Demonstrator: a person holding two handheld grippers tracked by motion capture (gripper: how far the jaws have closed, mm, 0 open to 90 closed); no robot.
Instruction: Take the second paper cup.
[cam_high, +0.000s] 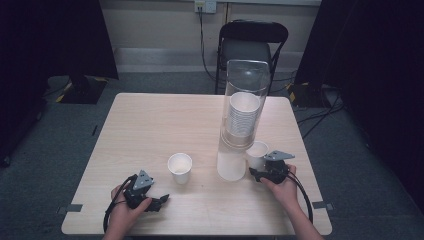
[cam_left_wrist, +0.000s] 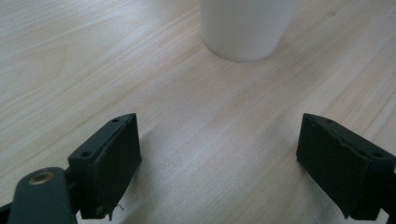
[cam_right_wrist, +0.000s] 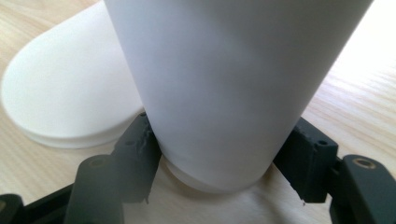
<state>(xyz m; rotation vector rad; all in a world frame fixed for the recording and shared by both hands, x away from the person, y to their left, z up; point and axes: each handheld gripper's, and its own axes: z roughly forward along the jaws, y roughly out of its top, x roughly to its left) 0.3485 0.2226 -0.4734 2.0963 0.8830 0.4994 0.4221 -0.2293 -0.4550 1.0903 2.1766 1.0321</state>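
Note:
A white paper cup (cam_high: 180, 168) stands upright on the wooden table (cam_high: 150, 125), left of centre. My left gripper (cam_high: 161, 200) rests on the table just in front of it, open. In the left gripper view the jaws (cam_left_wrist: 219, 140) are spread wide over bare wood, with that cup's base (cam_left_wrist: 247, 28) a short way ahead. A second white paper cup (cam_high: 257, 153) stands beside the dispenser's foot. My right gripper (cam_high: 256, 173) is shut on it, low down. In the right gripper view the cup (cam_right_wrist: 233, 88) is pressed between both fingers (cam_right_wrist: 135, 149) near its base.
A tall clear tube dispenser (cam_high: 243, 100) holding a stack of cups stands on a round white foot (cam_high: 229, 169), right of centre; the foot (cam_right_wrist: 70, 102) lies just left of the held cup. A black chair (cam_high: 251, 45) stands beyond the table's far edge.

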